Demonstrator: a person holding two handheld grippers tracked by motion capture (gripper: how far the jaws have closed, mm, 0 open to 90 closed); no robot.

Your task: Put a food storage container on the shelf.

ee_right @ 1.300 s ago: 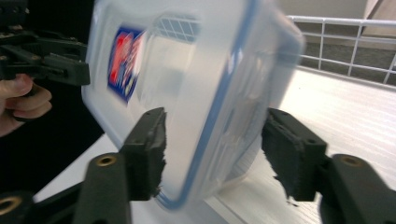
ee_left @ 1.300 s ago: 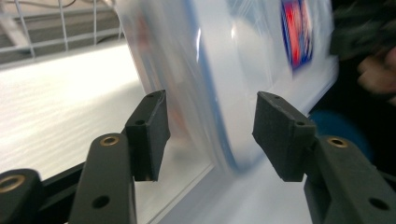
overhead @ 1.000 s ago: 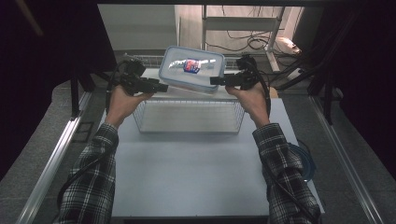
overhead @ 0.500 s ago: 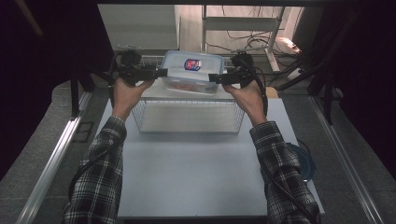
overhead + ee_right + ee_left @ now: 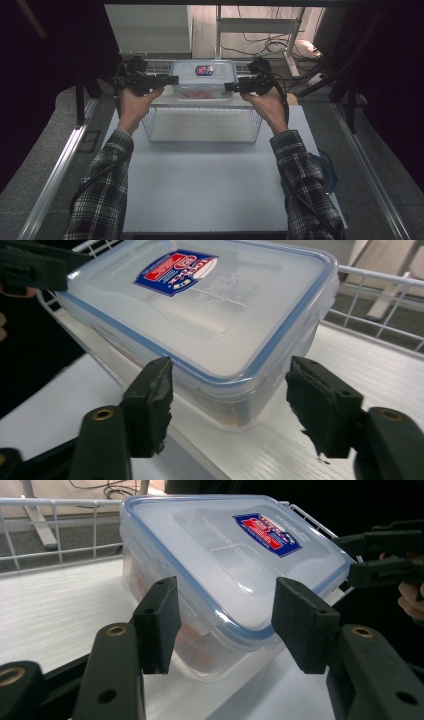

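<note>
Clip-lid food container (image 5: 203, 80) sits on white shelf (image 5: 165, 98) behind wire basket (image 5: 202, 126) on bench (image 5: 200, 185). Left tongs (image 5: 174, 79) and right tongs (image 5: 228, 86) flank its ends, jaws just closing, pads not touching. Placement looks done; withdrawal left.

My container's (image 5: 220, 575) orange contents are blurred behind its cloudy wall; its label (image 5: 204, 70) print is too small to read.

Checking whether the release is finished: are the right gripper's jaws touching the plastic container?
Apart. The right gripper view shows the right gripper with both jaws clear of the plastic container, with gaps at both sides.
</note>
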